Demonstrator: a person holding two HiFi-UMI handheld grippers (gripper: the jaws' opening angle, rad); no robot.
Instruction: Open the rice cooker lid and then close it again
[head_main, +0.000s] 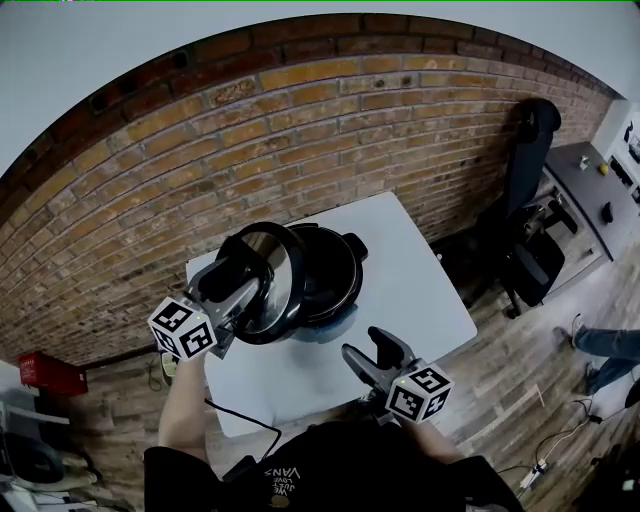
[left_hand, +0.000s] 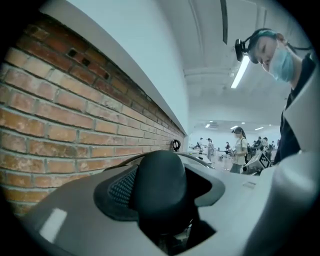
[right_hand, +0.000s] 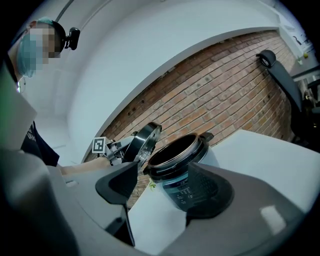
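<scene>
Gripping the knob (left_hand: 160, 185), left gripper (head_main: 240, 286) holds lid (head_main: 282, 268) tilted beside open cooker (head_main: 352, 280). Right gripper (head_main: 368, 345) jaws apart, unloaded. Cooker contents unclear.

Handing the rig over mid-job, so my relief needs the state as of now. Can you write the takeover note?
Left gripper: jaws shut on the lid handle.
Right gripper: jaws open, nothing between them, over the near side of the white table, short of the cooker.
Lid: off the pot opening, held tilted on edge at the rice cooker's left rim.
Rice cooker: open, standing on the table near the brick wall.
Done: lid opened.
Left: bring the lid back over the pot, close it, release.
</scene>
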